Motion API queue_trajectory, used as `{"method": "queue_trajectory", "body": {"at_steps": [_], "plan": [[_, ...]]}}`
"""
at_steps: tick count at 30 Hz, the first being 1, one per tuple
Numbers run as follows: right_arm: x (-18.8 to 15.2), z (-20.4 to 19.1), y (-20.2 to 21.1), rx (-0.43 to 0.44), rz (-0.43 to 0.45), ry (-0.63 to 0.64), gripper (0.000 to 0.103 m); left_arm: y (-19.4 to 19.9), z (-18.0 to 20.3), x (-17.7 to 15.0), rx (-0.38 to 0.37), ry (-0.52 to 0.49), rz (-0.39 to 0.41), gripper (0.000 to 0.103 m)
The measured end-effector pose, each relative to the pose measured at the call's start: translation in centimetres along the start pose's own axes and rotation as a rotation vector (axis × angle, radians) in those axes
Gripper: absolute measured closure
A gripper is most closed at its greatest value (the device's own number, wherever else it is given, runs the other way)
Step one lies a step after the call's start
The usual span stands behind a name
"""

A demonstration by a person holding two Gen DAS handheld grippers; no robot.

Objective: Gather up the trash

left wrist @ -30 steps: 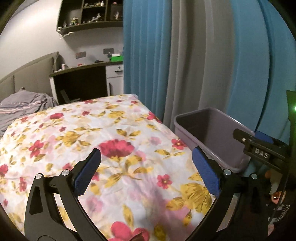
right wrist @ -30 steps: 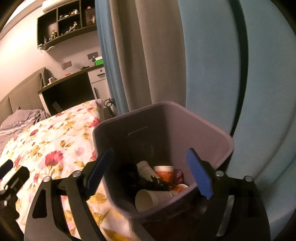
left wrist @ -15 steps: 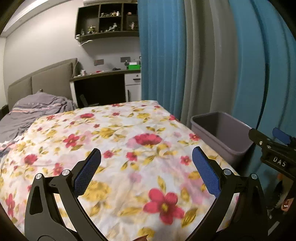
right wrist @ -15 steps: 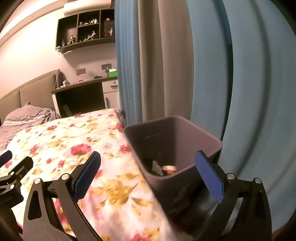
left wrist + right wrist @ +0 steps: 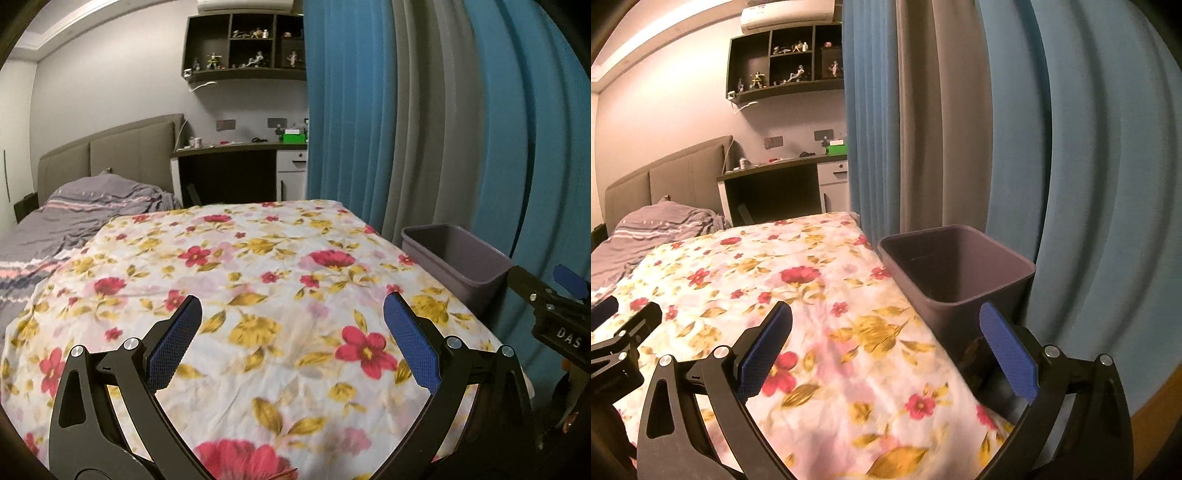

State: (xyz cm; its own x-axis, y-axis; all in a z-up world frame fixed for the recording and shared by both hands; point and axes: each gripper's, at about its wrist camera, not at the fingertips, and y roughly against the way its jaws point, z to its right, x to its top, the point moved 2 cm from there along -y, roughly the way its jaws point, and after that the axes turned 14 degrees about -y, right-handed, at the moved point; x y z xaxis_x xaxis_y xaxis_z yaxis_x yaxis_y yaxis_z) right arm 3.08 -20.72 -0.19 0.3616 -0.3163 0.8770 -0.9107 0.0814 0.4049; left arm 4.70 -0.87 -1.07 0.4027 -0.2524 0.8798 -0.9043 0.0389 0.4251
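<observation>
Grey trash bin [image 5: 964, 273] upright beside bed, w/ curtains behind.

Both views above shared bedspread [image 5: 280, 280]

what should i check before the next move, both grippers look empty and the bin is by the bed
1. left gripper open and empty: ok, fingers spread, only the floral bedspread between them.
2. right gripper open and empty: ok.
3. purple bin reachable: ok, it stands beside the bed's edge by the blue curtain, mouth open upward.
4. Trash left on the bedspread: none seen in either view.
5. Bin's contents: cannot tell, the bottom is hidden from this angle.
6. Trash on the floor or desk: cannot tell.
</observation>
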Motion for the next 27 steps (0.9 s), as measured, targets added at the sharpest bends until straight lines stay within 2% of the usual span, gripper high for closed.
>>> {"method": "queue_trajectory", "body": {"at_steps": [9,27], "plan": [[-0.6,-0.9,3.7,0.009,0.066,0.014,0.006,2.8,-0.5,-0.8,-0.011,0.01,0.013,0.006],[-1.0,-1.0,4.7,0.006,0.079,0.019,0.006,3.9,0.2,-0.3,-0.033,0.01,0.03,0.006]]}}
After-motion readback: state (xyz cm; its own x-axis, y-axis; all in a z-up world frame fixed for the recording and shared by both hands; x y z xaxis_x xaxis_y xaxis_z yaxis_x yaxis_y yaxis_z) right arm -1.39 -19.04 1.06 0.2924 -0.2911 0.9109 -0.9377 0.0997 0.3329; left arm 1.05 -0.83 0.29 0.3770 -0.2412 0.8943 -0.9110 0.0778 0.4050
